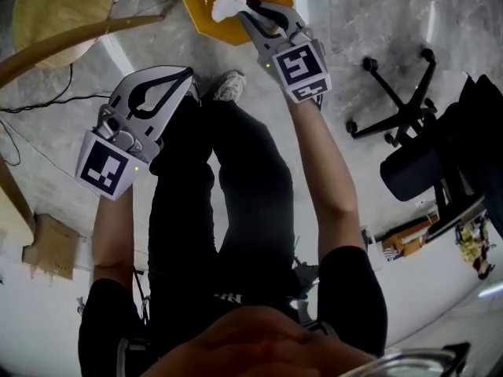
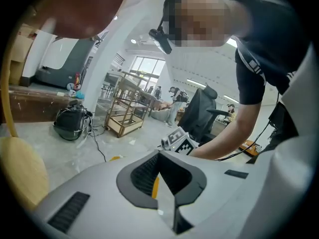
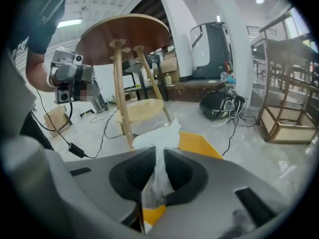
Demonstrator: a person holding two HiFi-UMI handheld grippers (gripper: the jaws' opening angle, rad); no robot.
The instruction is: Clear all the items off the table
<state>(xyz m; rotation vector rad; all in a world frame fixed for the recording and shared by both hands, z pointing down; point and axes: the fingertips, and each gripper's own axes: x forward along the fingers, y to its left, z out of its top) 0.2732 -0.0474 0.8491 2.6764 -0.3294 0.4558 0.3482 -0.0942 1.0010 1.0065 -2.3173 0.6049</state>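
Pinched in the right tool, the crumpled white tissue hangs over the yellow bin on the floor, clear of the round bench, while the left tool is clenched empty; being so light, the tissue may cling to a pad or drift past the rim on release.

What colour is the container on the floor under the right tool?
Yellow-orange; the container shows best in the head view.
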